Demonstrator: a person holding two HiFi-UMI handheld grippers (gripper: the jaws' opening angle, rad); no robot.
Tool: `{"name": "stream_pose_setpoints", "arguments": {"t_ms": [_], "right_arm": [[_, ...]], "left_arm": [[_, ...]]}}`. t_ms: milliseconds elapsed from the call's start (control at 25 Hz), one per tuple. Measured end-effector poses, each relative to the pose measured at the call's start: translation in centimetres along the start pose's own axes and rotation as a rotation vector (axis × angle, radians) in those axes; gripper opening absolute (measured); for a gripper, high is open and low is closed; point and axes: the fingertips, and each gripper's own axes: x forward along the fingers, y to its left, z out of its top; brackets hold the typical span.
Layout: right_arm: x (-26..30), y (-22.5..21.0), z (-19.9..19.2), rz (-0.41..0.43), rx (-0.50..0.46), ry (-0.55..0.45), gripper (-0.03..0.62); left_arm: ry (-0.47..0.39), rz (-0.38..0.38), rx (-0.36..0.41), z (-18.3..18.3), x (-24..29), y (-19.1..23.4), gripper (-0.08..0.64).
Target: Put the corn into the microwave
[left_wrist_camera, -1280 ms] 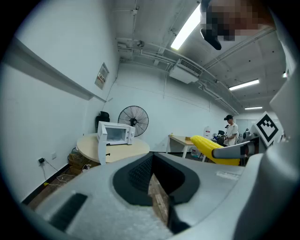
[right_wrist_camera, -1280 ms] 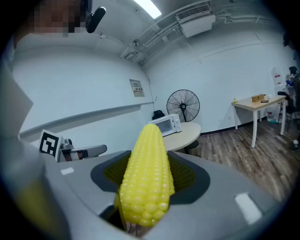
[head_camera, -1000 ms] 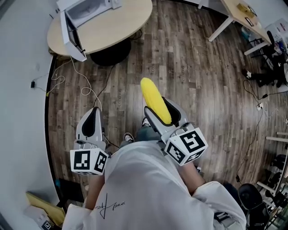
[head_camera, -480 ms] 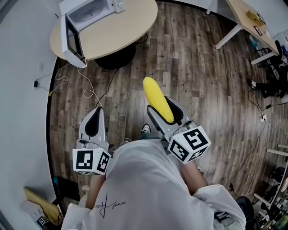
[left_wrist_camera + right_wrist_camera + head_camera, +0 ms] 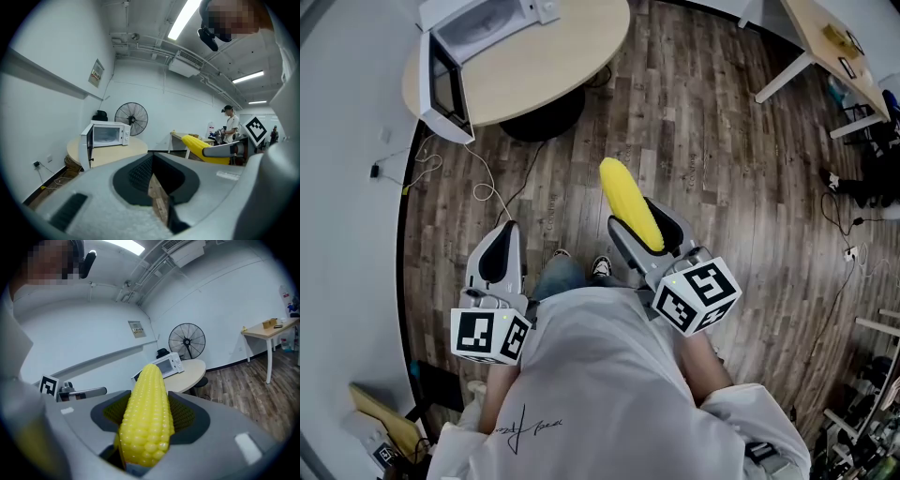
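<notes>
Head view: my right gripper [image 5: 639,225] pinches the yellow kernelled corn cob [image 5: 628,199], tip fwd, over the wood-plank floor [image 5: 722,141]. It's well apart from the white open microwave [image 5: 464,42] on the round beige table [image 5: 553,56].

Left gripper view: left gripper [image 5: 157,187] jaws pressed together, empty.

Right gripper view: cob sticks far past the pads. Risk: a jolt pivots it out.

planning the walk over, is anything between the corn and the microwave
Nothing visible does. The corn is clamped in the right gripper; only bare wood floor lies between it and the round table, and the microwave has its door open.
</notes>
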Motion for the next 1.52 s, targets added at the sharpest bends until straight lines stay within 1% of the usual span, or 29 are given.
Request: {"name": "stream_pose_setpoints", "arguments": {"t_ms": [320, 480, 640, 800, 880, 1160, 1360, 1520], "right_arm": [[1.7, -1.9, 0.7, -0.006, -0.002, 0.009, 0.261], [3.0, -3.0, 1.8, -0.013, -0.022, 0.004, 0.261], [4.7, -4.3, 3.7, -0.016, -0.033, -0.002, 0.261], [7.9, -4.8, 5.6, 0.004, -0.056, 0.002, 0.261], [9.6, -5.0, 6.2, 0.017, -0.051, 0.009, 0.261], [15.2, -5.5, 8.0, 0.059, -0.012, 0.050, 0.261], [19.5, -6.0, 9.7, 0.105, 0.068, 0.051, 0.261], [22.7, -6.5, 11.0, 0.119, 0.076, 0.067, 0.261]], "left_arm": [[0.011, -0.023, -0.002, 0.3, 3.1, 0.2, -0.011], [-0.007, -0.045, -0.005, 0.9, 5.5, 0.6, -0.011], [-0.021, -0.045, -0.001, 2.0, 8.0, 1.4, -0.011], [-0.046, -0.024, -0.015, 3.5, 10.2, 3.7, -0.011], [-0.048, -0.015, -0.021, 3.8, 11.3, 4.9, -0.011], [-0.026, 0.020, -0.054, 4.7, 14.9, 9.3, -0.011], [-0.034, 0.036, -0.075, 6.1, 17.4, 12.6, -0.011], [-0.013, 0.050, -0.089, 6.2, 19.5, 15.2, -0.011]]}}
